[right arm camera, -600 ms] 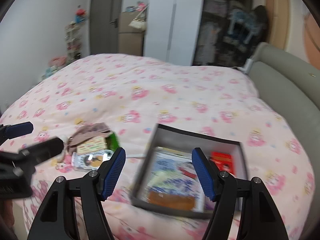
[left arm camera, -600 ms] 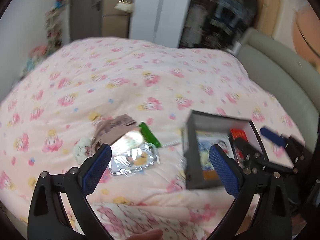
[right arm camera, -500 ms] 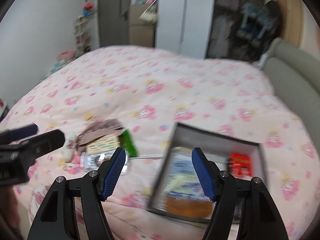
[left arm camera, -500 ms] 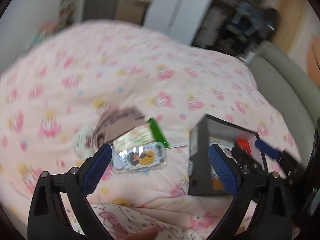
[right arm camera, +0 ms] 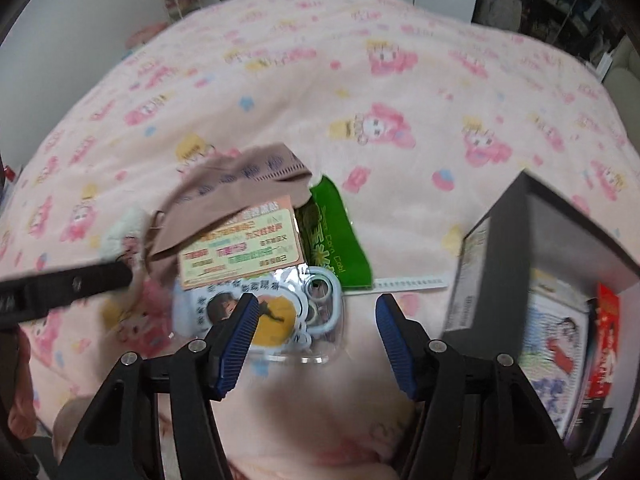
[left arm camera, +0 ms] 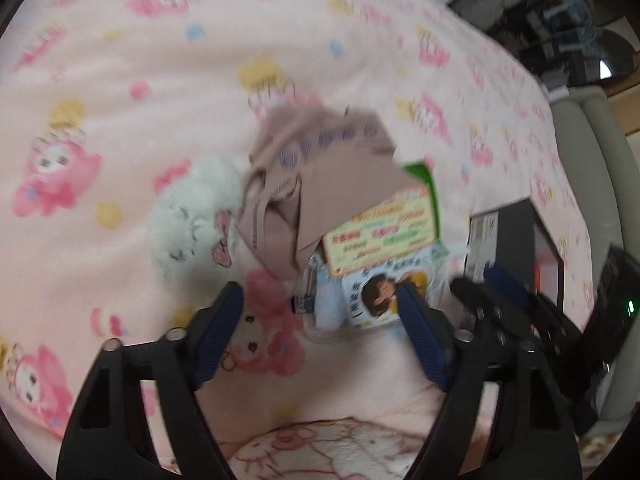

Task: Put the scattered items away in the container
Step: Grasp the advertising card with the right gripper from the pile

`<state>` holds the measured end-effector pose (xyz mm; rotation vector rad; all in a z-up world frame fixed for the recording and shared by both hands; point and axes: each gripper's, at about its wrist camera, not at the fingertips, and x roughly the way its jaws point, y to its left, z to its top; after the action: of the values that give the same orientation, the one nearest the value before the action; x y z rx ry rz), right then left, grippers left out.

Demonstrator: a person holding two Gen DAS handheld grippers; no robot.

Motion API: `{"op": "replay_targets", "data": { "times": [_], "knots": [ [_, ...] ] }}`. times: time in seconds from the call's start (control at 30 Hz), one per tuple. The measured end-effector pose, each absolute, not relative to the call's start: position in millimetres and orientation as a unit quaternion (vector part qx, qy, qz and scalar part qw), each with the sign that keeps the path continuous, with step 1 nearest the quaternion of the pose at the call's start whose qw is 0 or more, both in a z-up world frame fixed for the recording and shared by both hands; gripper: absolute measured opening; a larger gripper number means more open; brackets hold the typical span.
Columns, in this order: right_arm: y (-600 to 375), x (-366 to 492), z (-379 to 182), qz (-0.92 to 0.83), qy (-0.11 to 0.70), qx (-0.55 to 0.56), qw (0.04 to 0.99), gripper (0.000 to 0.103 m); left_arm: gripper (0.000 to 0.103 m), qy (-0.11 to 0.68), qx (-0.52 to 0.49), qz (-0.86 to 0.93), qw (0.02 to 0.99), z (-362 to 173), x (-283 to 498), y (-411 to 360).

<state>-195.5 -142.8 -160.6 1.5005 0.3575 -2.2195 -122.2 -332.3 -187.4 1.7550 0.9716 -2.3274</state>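
A pile of loose items lies on the pink patterned bedspread (right arm camera: 360,80): a beige garment (left arm camera: 320,168), a white plush toy (left arm camera: 192,208), a printed card (right arm camera: 240,248), a green packet (right arm camera: 332,232) and a clear packet with a cartoon sticker (right arm camera: 280,312). My left gripper (left arm camera: 320,300) hangs open just above the clear packet's near-left edge, nothing between its pads. My right gripper (right arm camera: 316,308) is open too, pointing down over the clear packet's right end. The dark grey box (right arm camera: 540,240) stands to the right, holding a picture book (right arm camera: 556,340) and a red item (right arm camera: 608,340).
A white paper strip (right arm camera: 408,282) lies between the green packet and the box. The left gripper's finger (right arm camera: 68,284) crosses the pile's left side in the right wrist view. A grey padded headboard (left arm camera: 592,168) borders the bed on the right. Shelves and a door stand beyond the bed.
Both grippers have tilted downward and closed in on the pile, which now looks much larger. The grey box has slid toward the right edge of both views. Both stay open.
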Motion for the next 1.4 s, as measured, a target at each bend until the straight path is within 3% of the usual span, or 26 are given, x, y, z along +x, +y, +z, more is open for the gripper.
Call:
{"op": "replay_targets", "data": {
  "times": [0.13,0.43,0.57,1.03,1.27,1.4],
  "knots": [
    [-152,-211,-186,-0.792,0.142,0.559,0.2,0.057,0.049,0.327,0.575,-0.75,0.01,-200,-127,-327],
    [-157,-213,-194,-0.765,0.115,0.581,0.251,0.056,0.049,0.33,0.603,-0.726,0.016,-225,-145,-319],
    [-150,-203,-183,-0.755,0.1,0.583,0.282,0.048,0.049,0.335,0.581,-0.741,0.034,-212,-132,-331],
    [-138,-183,-181,-0.75,0.114,0.582,0.292,0.047,0.05,0.361,0.547,-0.755,0.028,-192,-123,-335],
    [-144,-186,-189,-0.743,0.098,0.591,0.298,0.048,0.054,0.343,0.594,-0.728,0.007,-219,-140,-315],
    [-140,-182,-186,-0.741,0.087,0.592,0.304,0.044,0.061,0.354,0.592,-0.724,-0.015,-222,-147,-310]
  ]
}}
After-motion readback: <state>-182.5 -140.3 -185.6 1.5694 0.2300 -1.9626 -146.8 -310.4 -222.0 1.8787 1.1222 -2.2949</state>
